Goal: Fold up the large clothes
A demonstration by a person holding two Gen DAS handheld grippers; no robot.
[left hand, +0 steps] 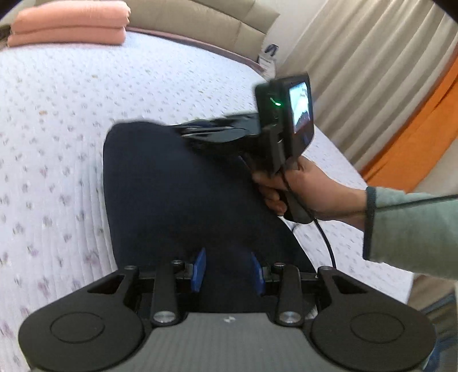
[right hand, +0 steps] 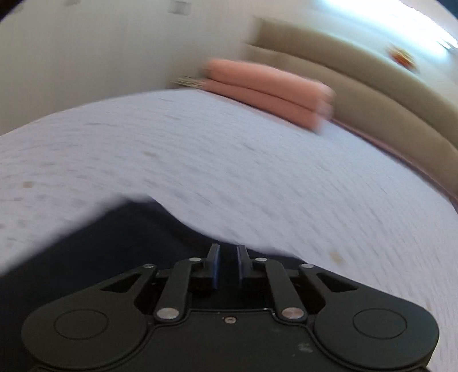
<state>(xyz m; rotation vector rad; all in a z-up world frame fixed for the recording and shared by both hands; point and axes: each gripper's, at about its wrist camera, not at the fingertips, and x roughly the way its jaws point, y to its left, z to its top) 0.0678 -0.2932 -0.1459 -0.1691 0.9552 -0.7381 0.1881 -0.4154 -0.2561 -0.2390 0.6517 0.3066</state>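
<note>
The dark navy garment [left hand: 177, 200] lies folded on the bed [left hand: 57, 143], filling the centre of my left wrist view; in the right wrist view it shows only as a blurred dark patch [right hand: 86, 251] at lower left. At upper left of the left view I see a stack of folded salmon-pink cloth [left hand: 68, 25] against the beige headboard [left hand: 217, 23]. My left gripper [left hand: 227, 271] sits at lower centre, its blue pads [left hand: 199, 270] partly apart with navy fabric bulging up between them; I cannot tell whether they press it. To the right, a hand [left hand: 315, 191] in a grey-green sleeve [left hand: 415, 229] carries my right gripper [right hand: 228, 267] over the garment's far edge. Its jaws stand nearly closed, a narrow slot between the pads, nothing visibly clamped. Pale curtains [left hand: 372, 71] hang at far right.
</note>
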